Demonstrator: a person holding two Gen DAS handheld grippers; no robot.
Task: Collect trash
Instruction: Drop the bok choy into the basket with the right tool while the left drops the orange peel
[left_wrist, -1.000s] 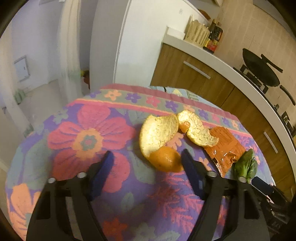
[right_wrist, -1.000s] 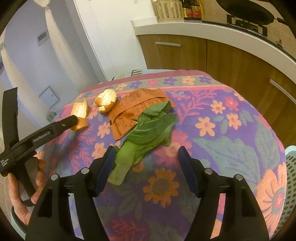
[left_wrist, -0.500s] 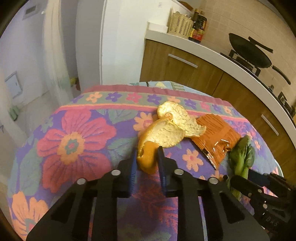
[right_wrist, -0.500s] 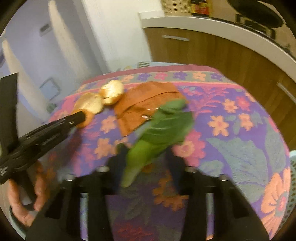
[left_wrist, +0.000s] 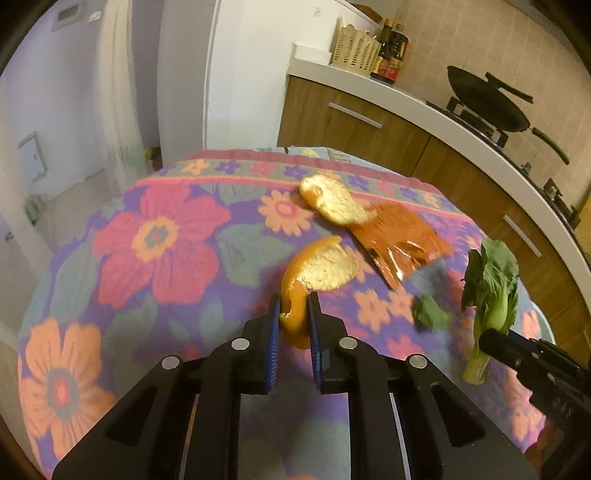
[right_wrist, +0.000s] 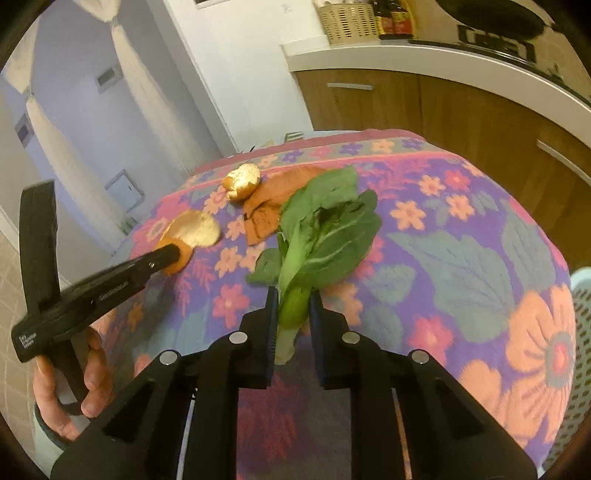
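My left gripper (left_wrist: 293, 321) is shut on a piece of orange peel (left_wrist: 317, 269) and holds it above the flowered tablecloth (left_wrist: 159, 236). My right gripper (right_wrist: 292, 308) is shut on the stalk of a green leafy vegetable (right_wrist: 325, 229), lifted off the cloth; it also shows in the left wrist view (left_wrist: 487, 291). A second orange peel (left_wrist: 332, 199) and an orange plastic wrapper (left_wrist: 400, 238) lie on the table. A small loose green leaf (left_wrist: 430, 314) is near the wrapper. The left gripper with its peel (right_wrist: 192, 232) shows in the right wrist view.
A pale perforated basket (right_wrist: 580, 354) sits off the table's right edge. A wooden cabinet with white counter (left_wrist: 406, 99), a black wok (left_wrist: 487, 99), bottles (left_wrist: 391, 55) and a wicker basket (left_wrist: 354, 48) stand behind. A white fridge (left_wrist: 251, 74) is at the back.
Both grippers went from open to shut, the left on the orange peel and the right on the vegetable stalk. Both items have been lifted off the cloth. A small leaf fell loose.
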